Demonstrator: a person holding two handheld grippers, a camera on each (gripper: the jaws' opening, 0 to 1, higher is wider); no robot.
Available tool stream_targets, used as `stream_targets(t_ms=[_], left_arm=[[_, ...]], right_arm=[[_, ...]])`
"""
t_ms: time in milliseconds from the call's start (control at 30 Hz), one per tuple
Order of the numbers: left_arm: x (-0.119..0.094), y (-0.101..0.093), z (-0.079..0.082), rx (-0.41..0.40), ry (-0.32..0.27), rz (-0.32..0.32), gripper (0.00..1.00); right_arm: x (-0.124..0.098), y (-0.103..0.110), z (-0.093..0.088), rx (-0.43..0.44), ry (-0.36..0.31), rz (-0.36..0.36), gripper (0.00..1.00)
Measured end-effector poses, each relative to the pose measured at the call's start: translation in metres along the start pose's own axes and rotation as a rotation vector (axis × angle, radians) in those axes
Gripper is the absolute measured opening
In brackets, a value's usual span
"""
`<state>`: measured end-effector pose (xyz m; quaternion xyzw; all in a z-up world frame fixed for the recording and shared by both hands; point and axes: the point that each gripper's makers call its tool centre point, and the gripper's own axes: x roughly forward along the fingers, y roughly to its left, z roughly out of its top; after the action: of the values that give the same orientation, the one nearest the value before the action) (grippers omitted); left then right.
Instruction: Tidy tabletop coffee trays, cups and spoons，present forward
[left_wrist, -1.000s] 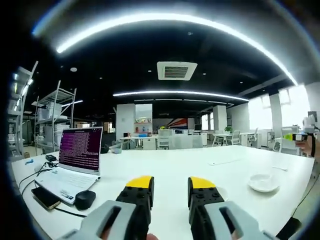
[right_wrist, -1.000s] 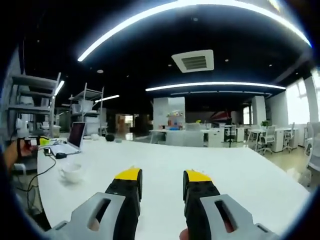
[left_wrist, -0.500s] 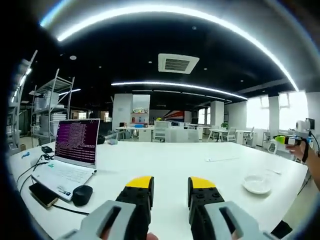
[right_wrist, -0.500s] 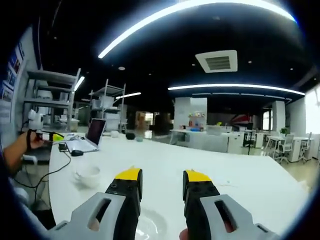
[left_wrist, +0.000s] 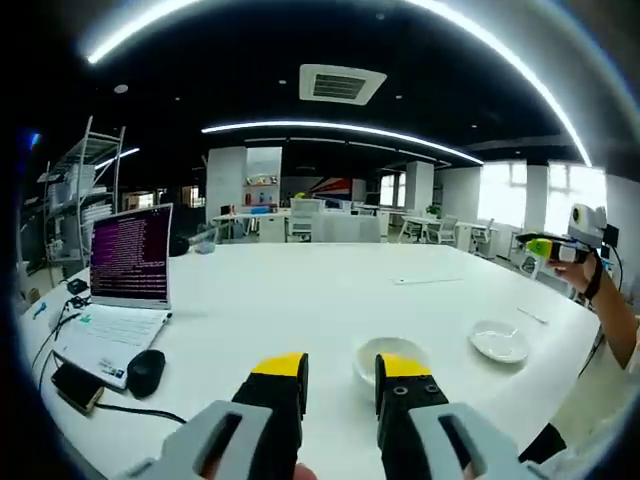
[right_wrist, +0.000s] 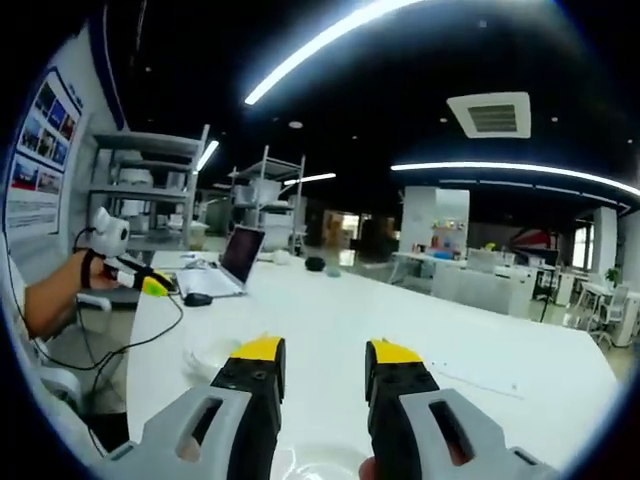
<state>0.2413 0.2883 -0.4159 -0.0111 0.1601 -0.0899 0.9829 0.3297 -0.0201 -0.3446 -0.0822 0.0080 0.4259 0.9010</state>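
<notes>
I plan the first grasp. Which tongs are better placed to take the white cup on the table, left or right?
Left, probably. In the left gripper view the white cup sits just beyond the open left tongs. In the right gripper view the open right tongs point past it.

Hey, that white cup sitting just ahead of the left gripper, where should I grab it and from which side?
Probably pinch the rim of the white cup. It stands upright on the white table, mouth open upward, right beyond the left gripper, whose jaws are apart. Coming down from above, one jaw inside and one outside the near wall, looks easiest. No handle is visible from here.
</notes>
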Motion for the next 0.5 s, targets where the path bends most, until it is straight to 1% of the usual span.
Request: stream_targets(t_ms=[67, 167, 233, 333, 400, 500], left_arm=[[0.004, -0.003, -0.001, -0.005, 0.025, -0.012, 0.29], [0.012, -0.006, 0.0, 0.002, 0.053, -0.02, 0.29], [0.018, -0.009, -0.002, 0.011, 0.086, -0.027, 0.29], [0.026, -0.012, -0.001, 0.019, 0.105, -0.037, 0.29], [0.031, -0.013, 0.001, 0.021, 0.111, -0.034, 0.29], [0.035, -0.014, 0.004, 0.025, 0.117, -0.036, 0.29]], right_arm=[[0.01, 0.01, 0.001, 0.022, 0.009, 0.045, 0.32], [0.024, 0.021, 0.004, 0.026, 0.019, 0.083, 0.32], [0.035, 0.028, 0.006, 0.023, 0.036, 0.106, 0.32], [0.054, 0.038, 0.011, 0.024, 0.058, 0.146, 0.32], [0.063, 0.043, 0.015, 0.051, 0.057, 0.173, 0.33], [0.074, 0.047, 0.016, 0.051, 0.075, 0.179, 0.33]])
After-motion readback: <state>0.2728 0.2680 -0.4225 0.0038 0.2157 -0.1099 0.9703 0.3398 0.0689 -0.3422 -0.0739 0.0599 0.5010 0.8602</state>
